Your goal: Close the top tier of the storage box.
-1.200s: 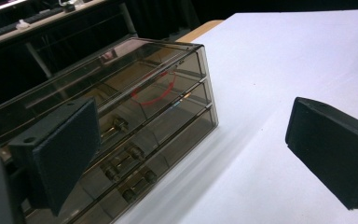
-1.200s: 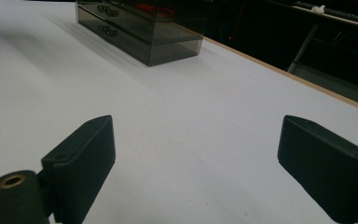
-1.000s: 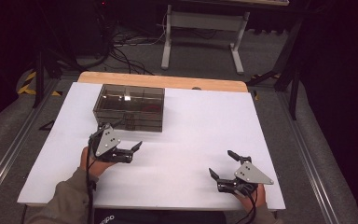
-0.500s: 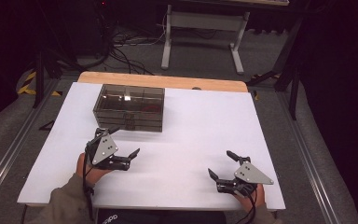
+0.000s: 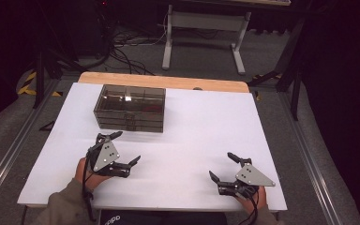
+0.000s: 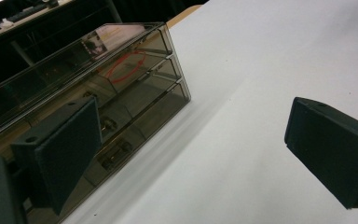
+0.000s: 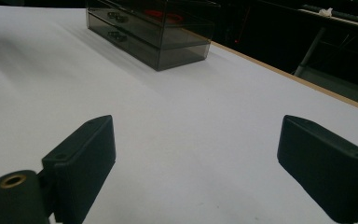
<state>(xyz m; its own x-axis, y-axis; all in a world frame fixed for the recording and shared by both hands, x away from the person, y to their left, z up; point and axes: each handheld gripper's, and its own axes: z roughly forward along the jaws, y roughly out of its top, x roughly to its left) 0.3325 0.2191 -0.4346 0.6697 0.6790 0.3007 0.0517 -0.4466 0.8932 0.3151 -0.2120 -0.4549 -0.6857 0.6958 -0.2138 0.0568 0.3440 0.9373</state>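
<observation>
A smoky see-through drawer box (image 5: 129, 108) stands at the back left of the white board (image 5: 201, 126). It has three stacked drawers, and a red ring (image 6: 126, 67) shows through its top. My left gripper (image 5: 126, 147) hovers just in front of the box, open and holding nothing. In the left gripper view the box (image 6: 135, 98) lies close behind the left jaw, and the gripper (image 6: 191, 135) spans bare board. My right gripper (image 5: 220, 164) sits open near the front right corner. In its own view the gripper (image 7: 196, 144) is open over bare board, with the box (image 7: 154, 28) far ahead.
A wooden strip (image 5: 168, 82) runs along the board's far edge. Metal rails (image 5: 9, 154) flank the table on both sides. Beyond it on the floor stand a grey metal frame (image 5: 201, 28) and some cables (image 5: 126, 44).
My left gripper has drawn back a little from the box, toward the front left. The right gripper has stayed put.
</observation>
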